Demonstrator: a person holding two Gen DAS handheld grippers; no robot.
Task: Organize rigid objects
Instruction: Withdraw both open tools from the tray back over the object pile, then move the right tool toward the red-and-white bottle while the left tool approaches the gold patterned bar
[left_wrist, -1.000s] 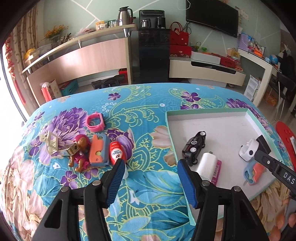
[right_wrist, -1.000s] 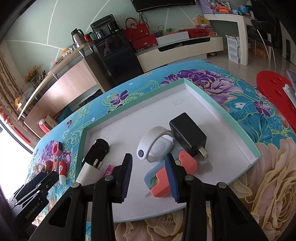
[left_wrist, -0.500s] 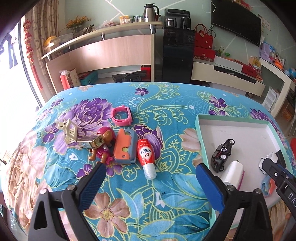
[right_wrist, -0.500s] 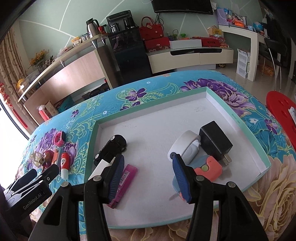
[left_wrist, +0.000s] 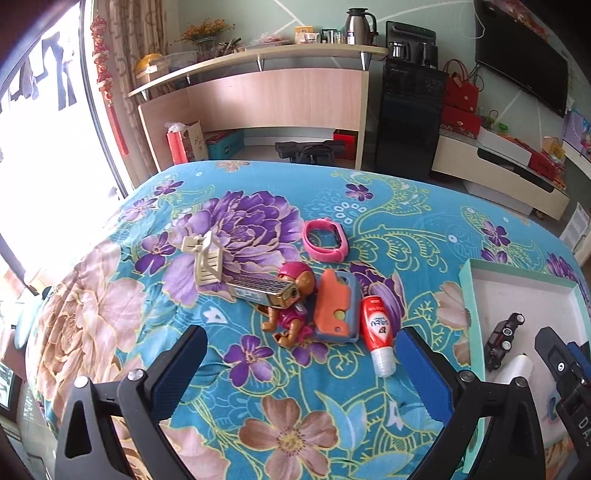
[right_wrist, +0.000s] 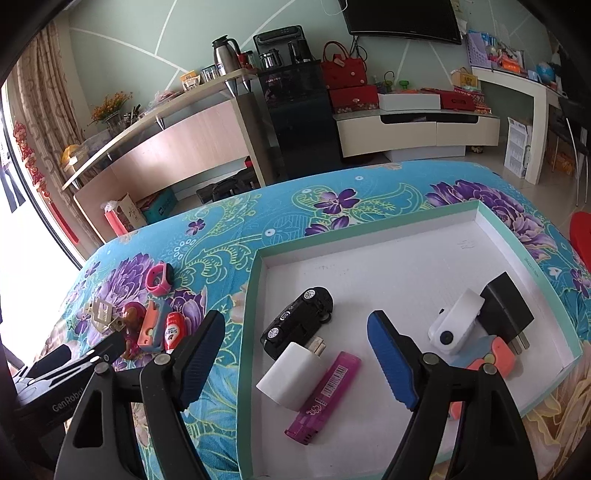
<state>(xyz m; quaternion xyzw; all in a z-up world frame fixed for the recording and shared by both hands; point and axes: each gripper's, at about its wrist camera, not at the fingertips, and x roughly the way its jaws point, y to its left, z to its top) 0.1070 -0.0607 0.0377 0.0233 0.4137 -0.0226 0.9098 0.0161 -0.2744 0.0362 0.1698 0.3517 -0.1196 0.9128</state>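
Note:
My left gripper (left_wrist: 303, 363) is open and empty, just short of a loose pile on the floral cloth: a doll (left_wrist: 291, 302), an orange-and-blue case (left_wrist: 338, 310), a red tube (left_wrist: 376, 332), a harmonica (left_wrist: 258, 288), a beige toy chair (left_wrist: 207, 258) and a pink watch (left_wrist: 325, 240). My right gripper (right_wrist: 295, 350) is open and empty above the white tray (right_wrist: 406, 266). The tray holds a black toy car (right_wrist: 299, 325), a white charger (right_wrist: 288, 373), a purple lighter (right_wrist: 325, 398), a white device (right_wrist: 456, 325), a black adapter (right_wrist: 506, 314) and an orange-and-blue piece (right_wrist: 491, 358).
The tray's green rim (left_wrist: 467, 325) stands at the right of the left wrist view. The table's edge drops off at the left and far side. A wooden counter (left_wrist: 277, 96), a black cabinet (left_wrist: 406, 118) and a low TV unit (right_wrist: 417, 133) stand beyond.
Both grippers have opened wide. The left one has swung left toward the loose pile. The right one has pulled back and left, away from the white device and orange piece.

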